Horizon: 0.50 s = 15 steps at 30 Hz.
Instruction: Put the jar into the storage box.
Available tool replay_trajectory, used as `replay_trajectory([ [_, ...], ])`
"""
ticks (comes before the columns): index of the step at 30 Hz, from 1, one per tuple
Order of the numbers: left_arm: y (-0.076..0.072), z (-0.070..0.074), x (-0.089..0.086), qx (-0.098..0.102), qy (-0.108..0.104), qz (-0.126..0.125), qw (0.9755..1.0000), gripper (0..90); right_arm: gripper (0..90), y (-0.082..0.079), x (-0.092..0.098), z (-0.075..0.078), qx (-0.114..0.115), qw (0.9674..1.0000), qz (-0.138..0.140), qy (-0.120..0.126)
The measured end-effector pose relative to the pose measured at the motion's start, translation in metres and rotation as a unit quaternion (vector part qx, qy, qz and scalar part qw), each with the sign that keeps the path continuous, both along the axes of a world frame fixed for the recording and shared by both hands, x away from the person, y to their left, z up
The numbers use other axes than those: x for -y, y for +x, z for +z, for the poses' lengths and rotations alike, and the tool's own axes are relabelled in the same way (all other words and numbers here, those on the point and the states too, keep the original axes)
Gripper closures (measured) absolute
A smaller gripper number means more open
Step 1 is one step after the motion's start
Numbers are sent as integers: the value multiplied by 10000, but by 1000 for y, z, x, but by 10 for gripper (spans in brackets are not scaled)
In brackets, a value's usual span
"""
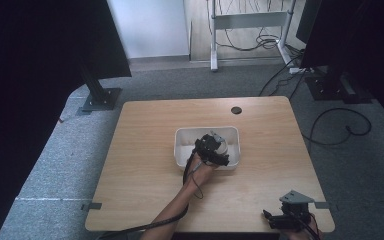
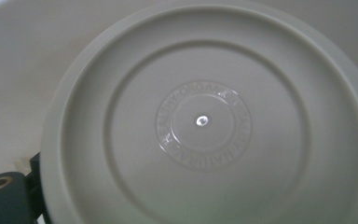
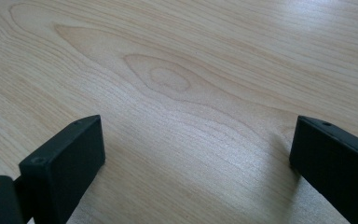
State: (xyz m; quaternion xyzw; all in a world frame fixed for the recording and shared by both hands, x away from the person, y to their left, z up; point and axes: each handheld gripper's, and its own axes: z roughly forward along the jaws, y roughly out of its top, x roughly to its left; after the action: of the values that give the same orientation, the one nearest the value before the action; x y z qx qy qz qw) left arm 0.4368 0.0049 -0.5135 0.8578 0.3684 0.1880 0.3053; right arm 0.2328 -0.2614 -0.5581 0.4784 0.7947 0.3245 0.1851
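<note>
A white bin [image 1: 181, 145] sits mid-way on the wooden table [image 1: 145, 165].

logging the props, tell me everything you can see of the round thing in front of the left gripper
The round thing is a pale grey-white disc, plastic by its look, with a raised rim, concentric rings and a small circle of embossed lettering, too blurred to read, around a shiny centre dot. It faces the left gripper's camera close up, one black finger at its lower left edge. In the high view the left gripper is over the white tub on the table; the disc itself is hard to pick out there.
</note>
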Motion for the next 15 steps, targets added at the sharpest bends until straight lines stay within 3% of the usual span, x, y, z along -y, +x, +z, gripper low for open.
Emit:
replay_trajectory([
  [15,-3,5,-2,70,-132,-85,9999,35,29,0,0,0,0,10000,3,-1],
])
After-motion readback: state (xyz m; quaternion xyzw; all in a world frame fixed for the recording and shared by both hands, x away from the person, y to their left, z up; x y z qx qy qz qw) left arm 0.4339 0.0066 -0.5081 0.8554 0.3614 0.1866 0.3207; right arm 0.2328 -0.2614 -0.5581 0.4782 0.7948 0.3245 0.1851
